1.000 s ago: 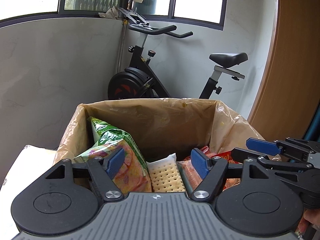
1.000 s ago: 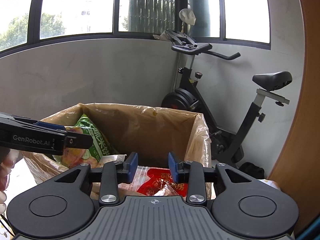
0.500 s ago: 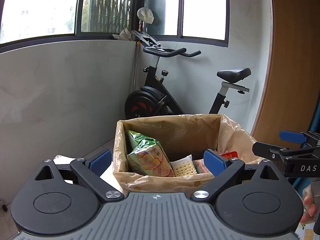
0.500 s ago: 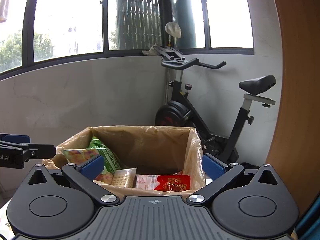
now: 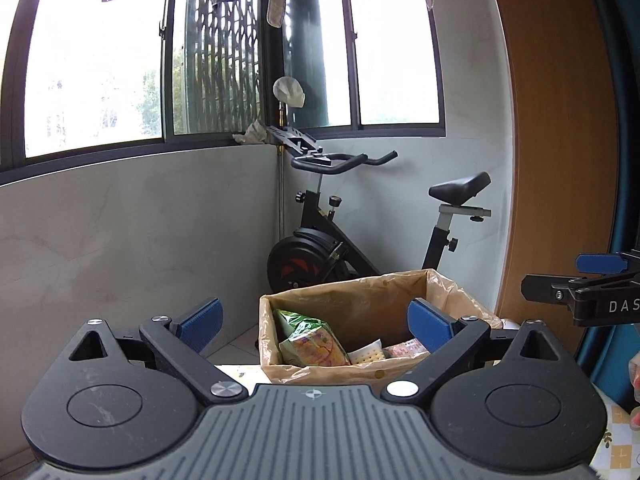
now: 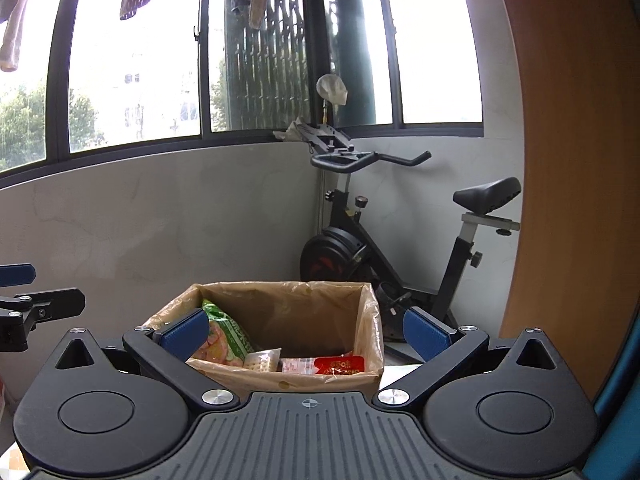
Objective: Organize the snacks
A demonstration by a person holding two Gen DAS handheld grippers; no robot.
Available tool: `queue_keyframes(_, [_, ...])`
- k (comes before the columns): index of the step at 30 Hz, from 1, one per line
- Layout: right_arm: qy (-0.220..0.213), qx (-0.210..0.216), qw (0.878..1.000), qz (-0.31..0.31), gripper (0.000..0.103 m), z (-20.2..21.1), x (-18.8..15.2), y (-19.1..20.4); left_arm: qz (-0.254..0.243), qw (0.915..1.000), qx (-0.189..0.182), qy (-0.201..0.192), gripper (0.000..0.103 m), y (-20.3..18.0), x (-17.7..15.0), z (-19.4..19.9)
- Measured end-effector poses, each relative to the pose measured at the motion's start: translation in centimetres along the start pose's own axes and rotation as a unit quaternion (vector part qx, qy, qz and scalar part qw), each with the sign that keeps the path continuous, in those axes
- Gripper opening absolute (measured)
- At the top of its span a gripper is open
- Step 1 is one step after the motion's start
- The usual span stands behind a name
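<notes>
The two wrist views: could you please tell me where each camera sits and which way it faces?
Left wrist: on the left gripper, open, looking slightly down at the lined box of snacks; right gripper and a hand at the right edge.
Right wrist: on the right gripper, open, facing the box; left gripper at the left edge.
Shared: box, green snack bag, exercise bike, windows.

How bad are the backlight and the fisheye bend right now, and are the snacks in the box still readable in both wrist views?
Left wrist view: windows blown out white, wooden panel bows with the fisheye, yet the green snack bag in the lined box is sharp. Right wrist view: same glare, box interior shaded, but the red packet and crackers stay readable.
</notes>
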State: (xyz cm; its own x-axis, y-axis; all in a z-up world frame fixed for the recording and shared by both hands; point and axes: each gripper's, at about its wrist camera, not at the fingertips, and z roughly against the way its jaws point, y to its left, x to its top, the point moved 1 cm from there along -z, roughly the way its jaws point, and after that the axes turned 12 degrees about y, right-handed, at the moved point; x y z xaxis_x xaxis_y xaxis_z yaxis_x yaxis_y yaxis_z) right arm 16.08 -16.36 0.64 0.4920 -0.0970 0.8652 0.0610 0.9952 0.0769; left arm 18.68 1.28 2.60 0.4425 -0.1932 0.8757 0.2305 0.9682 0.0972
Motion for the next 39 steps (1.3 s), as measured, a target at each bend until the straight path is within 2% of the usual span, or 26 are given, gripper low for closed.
queue_keyframes(13, [-0.007, 0.009, 1.0, 0.002, 0.103, 4.1, 0.2, 0.9, 0.013, 0.9998, -0.001, -0.012, 0.1, 0.4, -0.2, 2.2])
queue_keyframes(39, [-0.003, 0.007, 1.0, -0.001, 0.103, 4.4, 0.4, 0.8, 0.033, 0.9994, -0.007, -0.01, 0.1, 1.4, -0.6, 2.1])
